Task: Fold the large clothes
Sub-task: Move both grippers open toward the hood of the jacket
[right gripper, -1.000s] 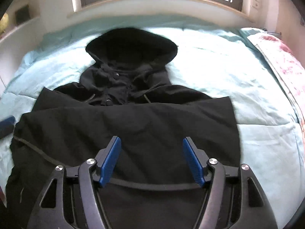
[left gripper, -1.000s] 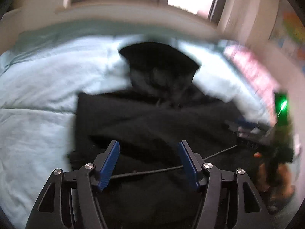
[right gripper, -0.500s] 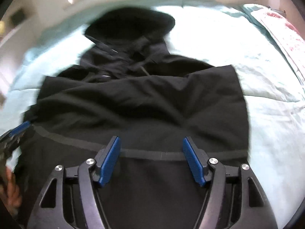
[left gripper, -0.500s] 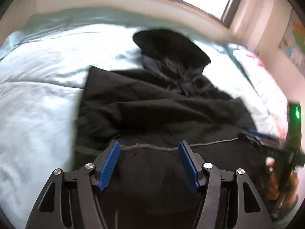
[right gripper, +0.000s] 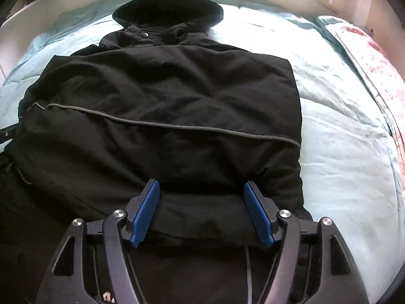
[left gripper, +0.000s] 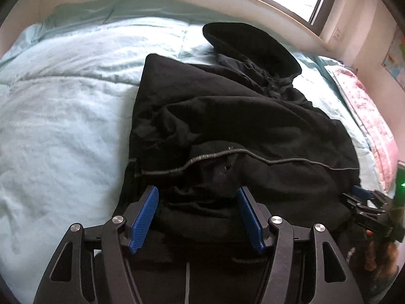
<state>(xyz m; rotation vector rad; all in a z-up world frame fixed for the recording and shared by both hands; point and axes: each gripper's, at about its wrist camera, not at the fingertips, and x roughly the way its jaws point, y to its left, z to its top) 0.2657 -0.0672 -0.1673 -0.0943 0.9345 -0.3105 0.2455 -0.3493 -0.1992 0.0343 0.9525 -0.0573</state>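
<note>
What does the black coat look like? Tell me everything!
The coat is big, black and puffy-looking, lying flat on the light blue bedspread with its hood pointing toward the window. A thin grey line runs across it. A snap button sits at the collar. The lower part looks folded up. Both open grippers, left and right, sit at its near edge.
</note>
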